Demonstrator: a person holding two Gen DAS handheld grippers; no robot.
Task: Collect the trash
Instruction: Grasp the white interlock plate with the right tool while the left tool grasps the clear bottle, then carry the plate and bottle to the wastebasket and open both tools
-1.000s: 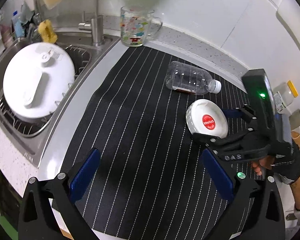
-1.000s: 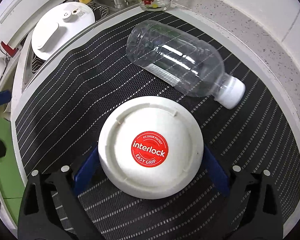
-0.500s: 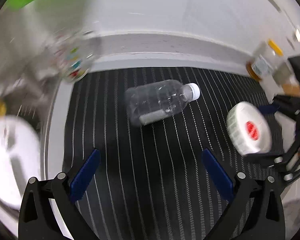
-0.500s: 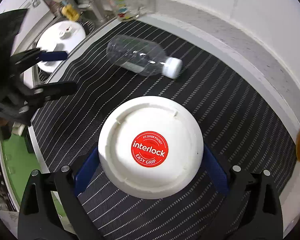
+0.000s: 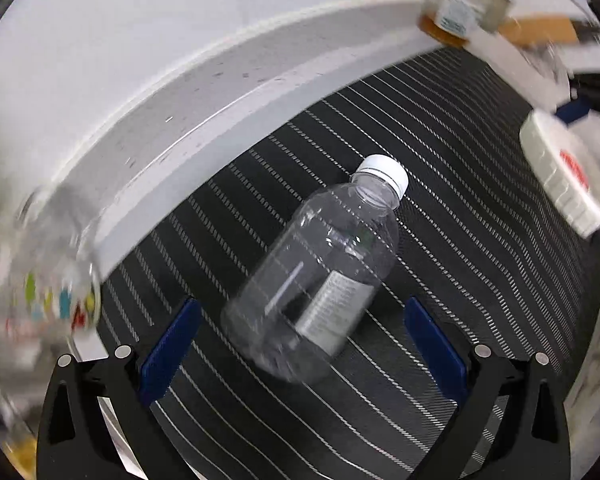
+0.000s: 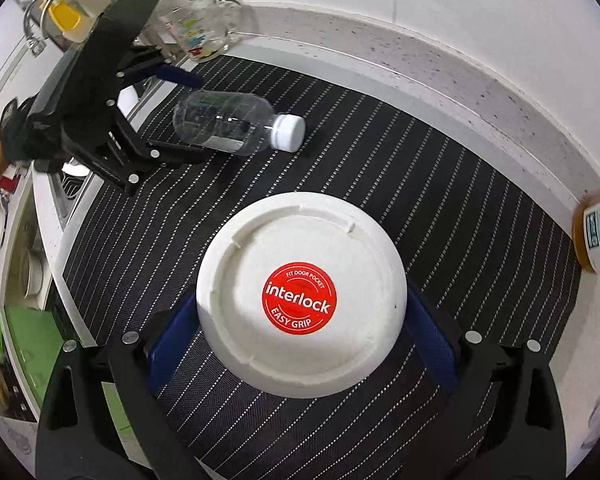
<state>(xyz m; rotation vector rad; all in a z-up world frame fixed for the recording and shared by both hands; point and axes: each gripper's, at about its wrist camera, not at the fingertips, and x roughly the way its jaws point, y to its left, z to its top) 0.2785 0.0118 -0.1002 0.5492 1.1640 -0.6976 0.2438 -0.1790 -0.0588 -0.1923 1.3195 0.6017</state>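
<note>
Left gripper [image 5: 296,334]: jaws spread wide, holding nothing; the blue pads sit either side of the lower part of the frame with the bottle's base between them, gaps showing on both sides.
Bottle [image 5: 320,276]: clear, empty by the look of it, lying on its side mid-frame on the striped mat [image 5: 480,240], white cap [image 5: 382,172] pointing to the upper right.
Right gripper [image 6: 298,350]: closed onto the white round lid [image 6: 300,300] with the red sticker, pads pressed to its left and right rim; it appears lifted off the mat.
Risk, rolling: I'd say the bottle is the worry. It's round and light, so if one pad touches first it may roll or skid away toward the cap end.
Risk, crushing: thin plastic could buckle and pop out under a hard squeeze.
Risk, blur: the left view is smeared at its left edge, so the gripper seems to be moving fast; a quick closing could miss.
Risk, glass mug [image 6: 198,36]: stands at the upper left of the right view, near the left gripper's body; a wide swing might knock it.
Edges: raised counter ledge [image 5: 240,92] curves across the upper frame, behind the bottle; a jar [image 5: 452,12] sits upper right.
Open room: bare mat lies to the right of the bottle, between it and the lid.
</note>
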